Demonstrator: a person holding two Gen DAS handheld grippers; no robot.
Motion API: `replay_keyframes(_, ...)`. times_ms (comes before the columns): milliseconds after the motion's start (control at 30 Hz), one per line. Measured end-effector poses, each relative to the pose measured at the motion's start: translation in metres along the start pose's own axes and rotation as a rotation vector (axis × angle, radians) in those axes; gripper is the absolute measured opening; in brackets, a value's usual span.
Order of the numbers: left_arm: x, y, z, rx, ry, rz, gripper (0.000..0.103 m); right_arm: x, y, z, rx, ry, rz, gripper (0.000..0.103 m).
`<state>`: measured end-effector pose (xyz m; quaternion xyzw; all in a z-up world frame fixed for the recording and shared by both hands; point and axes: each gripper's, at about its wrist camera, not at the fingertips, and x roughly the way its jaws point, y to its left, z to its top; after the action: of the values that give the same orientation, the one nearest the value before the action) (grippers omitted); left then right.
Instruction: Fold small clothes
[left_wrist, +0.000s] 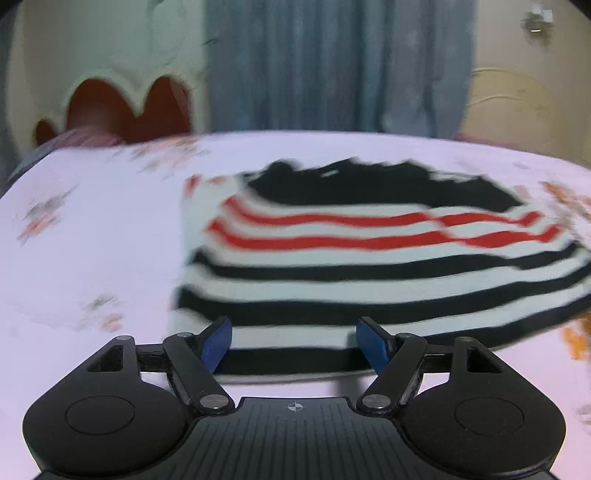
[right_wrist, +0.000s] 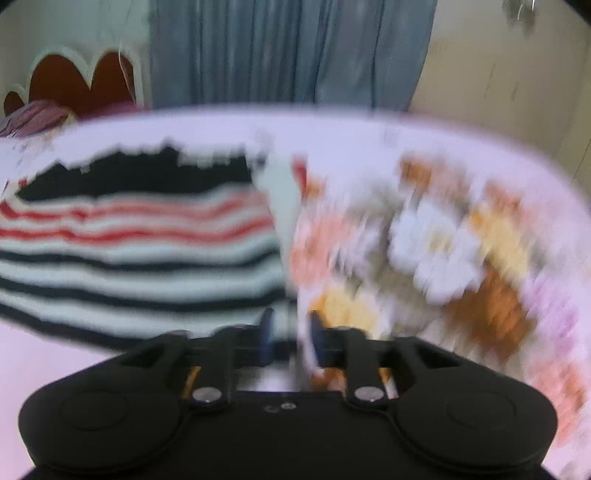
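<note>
Floral bedsheet (left_wrist: 92, 240) under striped shirt (left_wrist: 369, 258)

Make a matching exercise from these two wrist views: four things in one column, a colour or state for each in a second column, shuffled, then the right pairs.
Column one:
1. striped knitted garment
2. pleated fabric curtain
3. left tool
4. scalloped wooden headboard

Column two:
A. grey-blue, hanging behind the bed
B. reddish brown with a pale edge
C. open, blue fingertips wide apart over the hem
D. black, white and red bands, lying flat on the pale floral bedsheet

Pairs: 1-D, 2-A, 3-C, 4-B
</note>
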<state>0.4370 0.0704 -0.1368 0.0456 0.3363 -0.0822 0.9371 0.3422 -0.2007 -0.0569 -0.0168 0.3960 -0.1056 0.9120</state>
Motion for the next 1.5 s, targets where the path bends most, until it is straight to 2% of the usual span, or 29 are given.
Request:
replay_keyframes(100,0.014,-0.02,-0.003,0.05,0.044,0.003,0.073,0.008,0.022,-0.001,-0.03,0.014,0.075,0.04)
replay_keyframes(167,0.017,-0.011,-0.006,0.01,0.052,-0.019,0.075,0.035,0.025,-0.014,-0.038,0.128,0.054,0.04)
replay_keyframes(233,0.01,-0.004,-0.001,0.007,0.039,0.018,0.075,0.032,0.021,-0.012,-0.018,0.117,0.07,0.039)
replay_keyframes(267,0.005,-0.001,0.003,0.017,0.008,0.037,0.075,0.028,0.021,-0.008,-0.02,0.115,0.072,0.035)
replay_keyframes(333,0.004,0.005,0.015,-0.008,-0.041,0.011,0.075,0.018,0.018,0.005,0.0,0.028,0.105,0.034)
replay_keyframes(367,0.009,0.006,0.024,-0.028,-0.04,-0.003,0.075,0.018,0.019,0.013,0.013,0.006,0.125,0.03)
replay_keyframes(500,0.042,-0.018,0.054,0.031,-0.014,-0.029,0.075,0.035,0.059,0.053,-0.029,-0.04,0.217,0.027)
replay_keyframes(633,0.067,-0.036,0.067,0.046,-0.003,-0.045,0.075,0.066,0.104,0.07,-0.123,-0.031,0.254,0.028)
replay_keyframes(700,0.085,-0.03,0.062,0.032,0.047,-0.024,0.079,0.088,0.119,0.065,-0.188,0.039,0.228,0.028)
replay_keyframes(767,0.088,-0.024,0.057,-0.005,0.039,-0.05,0.082,0.092,0.121,0.062,-0.209,0.03,0.223,0.029)
replay_keyframes(833,0.088,-0.026,0.06,0.012,0.047,-0.045,0.082,0.087,0.126,0.069,-0.234,0.051,0.201,0.029)
replay_keyframes(933,0.089,-0.026,0.061,-0.006,0.052,-0.045,0.082,0.075,0.124,0.07,-0.212,0.001,0.225,0.03)
replay_keyframes(1000,0.09,-0.025,0.058,-0.016,0.039,-0.046,0.082,0.089,0.125,0.065,-0.244,0.062,0.193,0.031)
replay_keyframes(1067,0.09,-0.027,0.056,-0.011,0.032,-0.041,0.082,0.091,0.125,0.06,-0.238,0.039,0.194,0.031)
replay_keyframes(1233,0.09,-0.024,0.057,-0.013,0.031,-0.044,0.083,0.09,0.126,0.062,-0.247,0.044,0.186,0.032)
replay_keyframes(1333,0.089,-0.02,0.059,-0.024,0.035,-0.054,0.084,0.089,0.124,0.064,-0.254,0.051,0.189,0.04)
replay_keyframes(1367,0.086,-0.016,0.061,-0.041,0.034,-0.037,0.084,0.087,0.121,0.066,-0.25,0.055,0.189,0.043)
replay_keyframes(1433,0.07,-0.007,0.06,-0.078,0.005,0.052,0.084,0.081,0.112,0.071,-0.217,0.044,0.201,0.043)
replay_keyframes(1500,0.048,0.01,0.051,-0.151,-0.034,0.084,0.084,0.072,0.102,0.072,-0.195,0.02,0.228,0.042)
